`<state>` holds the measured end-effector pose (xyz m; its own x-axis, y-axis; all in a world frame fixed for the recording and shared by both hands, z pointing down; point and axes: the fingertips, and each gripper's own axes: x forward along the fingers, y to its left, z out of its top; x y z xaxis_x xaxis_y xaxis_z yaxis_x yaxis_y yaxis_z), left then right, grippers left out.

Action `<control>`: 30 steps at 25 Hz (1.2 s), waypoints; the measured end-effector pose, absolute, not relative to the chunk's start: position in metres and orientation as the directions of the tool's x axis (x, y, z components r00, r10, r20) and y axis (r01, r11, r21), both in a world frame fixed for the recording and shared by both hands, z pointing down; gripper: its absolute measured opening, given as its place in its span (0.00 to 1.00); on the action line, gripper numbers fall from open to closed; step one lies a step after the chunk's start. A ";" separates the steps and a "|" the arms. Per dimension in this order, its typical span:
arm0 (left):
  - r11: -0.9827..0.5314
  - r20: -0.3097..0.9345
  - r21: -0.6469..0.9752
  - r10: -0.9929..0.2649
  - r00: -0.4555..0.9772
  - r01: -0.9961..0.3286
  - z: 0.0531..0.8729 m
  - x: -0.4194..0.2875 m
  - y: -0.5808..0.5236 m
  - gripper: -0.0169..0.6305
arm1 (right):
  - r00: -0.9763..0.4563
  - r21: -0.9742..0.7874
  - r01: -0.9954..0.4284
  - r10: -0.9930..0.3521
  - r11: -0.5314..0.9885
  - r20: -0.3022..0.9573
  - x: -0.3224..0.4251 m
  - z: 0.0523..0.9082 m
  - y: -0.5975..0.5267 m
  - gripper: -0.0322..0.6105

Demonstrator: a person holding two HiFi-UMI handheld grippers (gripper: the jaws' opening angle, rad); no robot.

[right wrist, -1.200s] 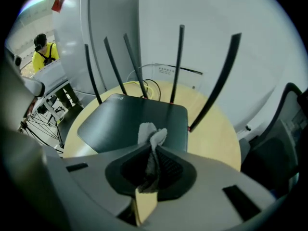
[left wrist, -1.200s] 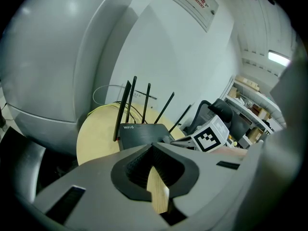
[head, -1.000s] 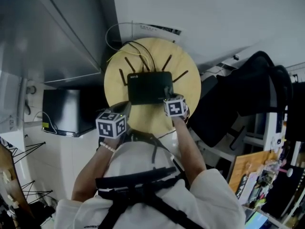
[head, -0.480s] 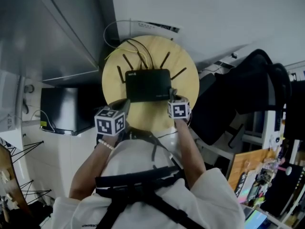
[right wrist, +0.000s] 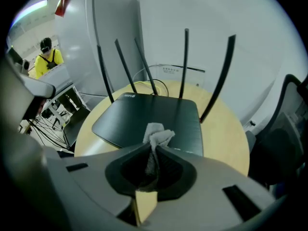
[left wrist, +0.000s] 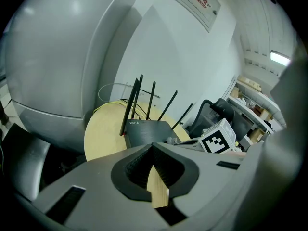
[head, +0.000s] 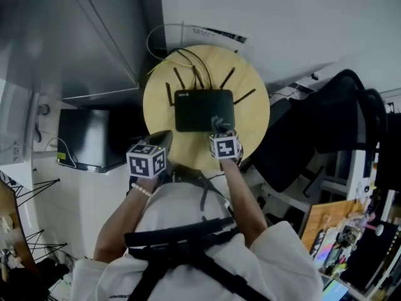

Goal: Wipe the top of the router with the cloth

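Black router [right wrist: 144, 113] lies directly ahead of right gripper [right wrist: 155, 152], clamped on cloth [right wrist: 157, 134]; left gripper [left wrist: 153, 153] closed, empty, farther off.

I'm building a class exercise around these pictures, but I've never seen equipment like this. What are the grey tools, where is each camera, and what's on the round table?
There is no robot here. A person holds a two-jaw gripper in each hand. The head view comes from a camera on the person's head, looking steeply down. The other two views come from cameras riding on each gripper, looking along its jaws. The cubes with square markers are part of the grippers.

On the round wooden table lies a black router with thin antennas. The right gripper is shut on a small pale cloth, held at the router's top near its front edge. The left gripper is shut and empty, by the table's near edge.
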<state>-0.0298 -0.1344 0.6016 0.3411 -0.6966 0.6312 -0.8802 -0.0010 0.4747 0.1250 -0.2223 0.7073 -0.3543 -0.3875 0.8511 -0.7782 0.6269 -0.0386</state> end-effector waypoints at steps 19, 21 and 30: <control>0.028 0.644 0.466 -0.697 0.317 -0.885 0.597 -0.071 -0.094 0.02 | -0.457 -0.137 -0.648 -0.239 0.749 0.857 -0.009 0.714 -0.150 0.11; 0.024 0.644 0.466 -0.694 0.320 -0.885 0.596 -0.073 -0.092 0.02 | -0.477 -0.153 -0.632 -0.225 0.760 0.850 -0.019 0.713 -0.146 0.11; -0.077 0.623 0.473 -0.675 0.395 -0.878 0.594 -0.049 -0.115 0.02 | -0.529 -0.225 -0.735 -0.334 0.640 0.780 0.030 0.673 -0.179 0.12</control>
<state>-0.0487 -0.1151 0.5941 0.3953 -0.6746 0.6234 -0.8776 -0.0771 0.4731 0.0300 -0.1792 0.6731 -0.5292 -0.3340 0.7800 -0.7349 0.6400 -0.2245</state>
